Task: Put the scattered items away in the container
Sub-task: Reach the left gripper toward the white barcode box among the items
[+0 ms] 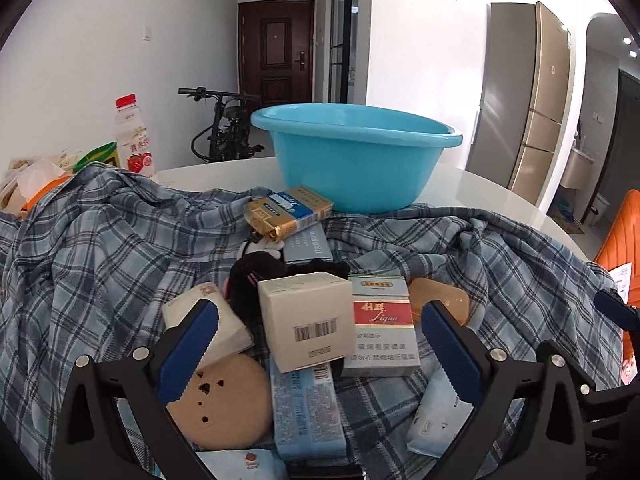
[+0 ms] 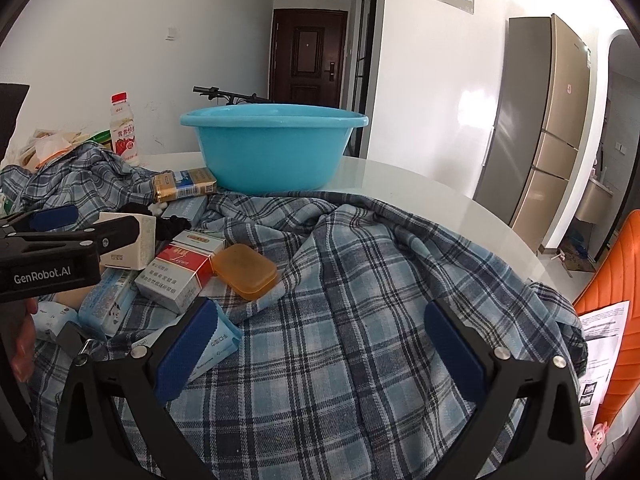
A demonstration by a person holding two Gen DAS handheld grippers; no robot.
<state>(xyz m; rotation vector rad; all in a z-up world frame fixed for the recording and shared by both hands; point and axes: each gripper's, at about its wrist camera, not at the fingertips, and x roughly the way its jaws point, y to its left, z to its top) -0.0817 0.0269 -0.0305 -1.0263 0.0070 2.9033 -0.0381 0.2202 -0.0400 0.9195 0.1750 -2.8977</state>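
Observation:
A blue plastic basin stands at the far side of a plaid cloth. Small items lie heaped on the cloth: a white barcode box, a red-and-white cigarette pack, a gold-and-blue pack, an orange soap case, blue tissue packs, a tan round piece and a black plush toy. My left gripper is open, its fingers on either side of the white box and red pack. My right gripper is open over bare cloth.
A red-capped drink bottle and cluttered bags stand at the back left. The white round table curves away on the right, with an orange chair holding papers beside it. A hand holds the left gripper.

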